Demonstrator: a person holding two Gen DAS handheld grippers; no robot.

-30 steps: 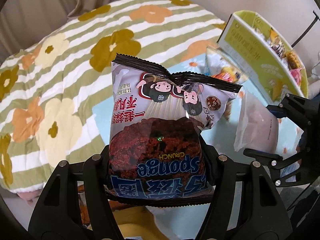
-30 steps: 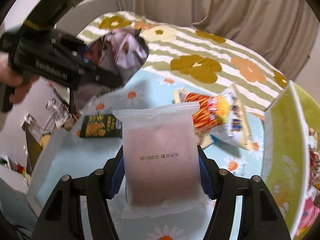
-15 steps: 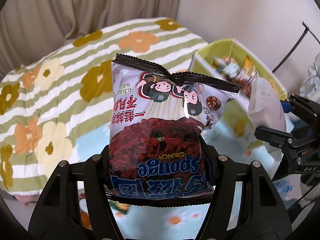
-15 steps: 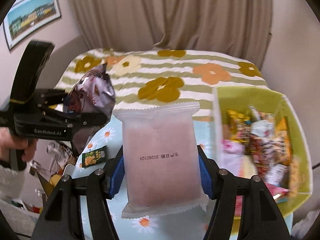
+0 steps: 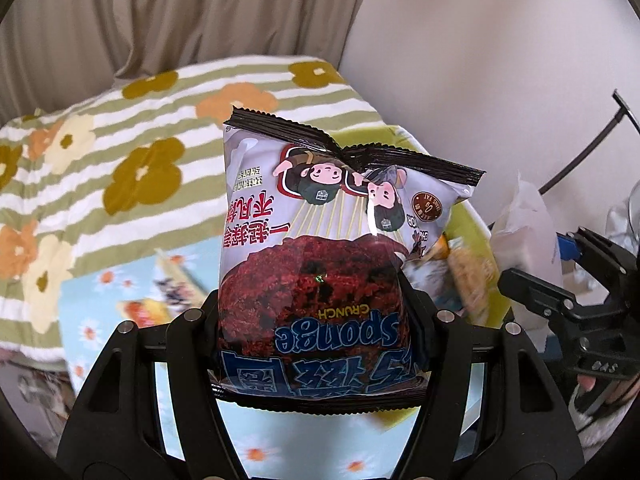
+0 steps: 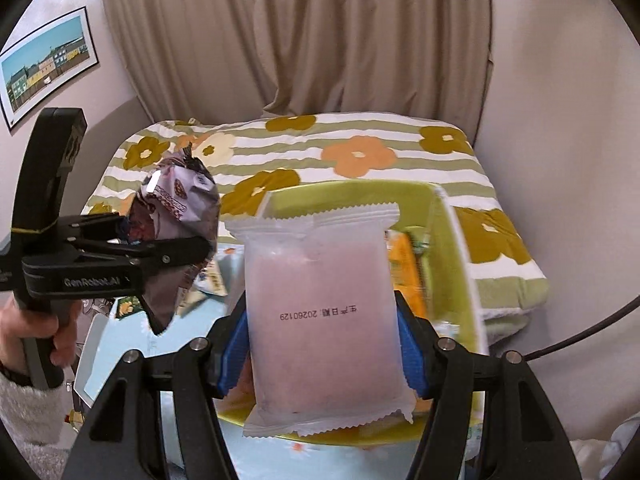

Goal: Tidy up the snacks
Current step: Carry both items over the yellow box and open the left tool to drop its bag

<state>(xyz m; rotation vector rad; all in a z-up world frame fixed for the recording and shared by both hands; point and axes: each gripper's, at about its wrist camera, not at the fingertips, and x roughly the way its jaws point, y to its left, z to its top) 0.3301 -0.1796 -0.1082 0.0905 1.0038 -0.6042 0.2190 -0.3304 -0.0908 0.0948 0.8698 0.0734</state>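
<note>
My left gripper (image 5: 312, 320) is shut on a sponge crunch snack bag (image 5: 320, 248), grey and dark red with cartoon faces, held up in the air. It also shows in the right wrist view (image 6: 176, 220), at the left. My right gripper (image 6: 320, 344) is shut on a frosted white packet (image 6: 320, 312) with a pink filling and a printed date. The packet shows in the left wrist view (image 5: 524, 232), at the right. A yellow-green box (image 6: 452, 248) holding several snacks sits behind and below both packets.
A bed with a green-striped flowered quilt (image 6: 360, 152) lies behind. A light blue daisy-print cloth (image 5: 104, 292) covers the table, with loose snack packets (image 5: 148, 308) on it. Curtains (image 6: 320, 40) and a wall picture (image 6: 44, 64) stand behind.
Both grippers have risen and swung right towards the yellow-green box, each keeping its packet. The box now sits directly behind both packets.
</note>
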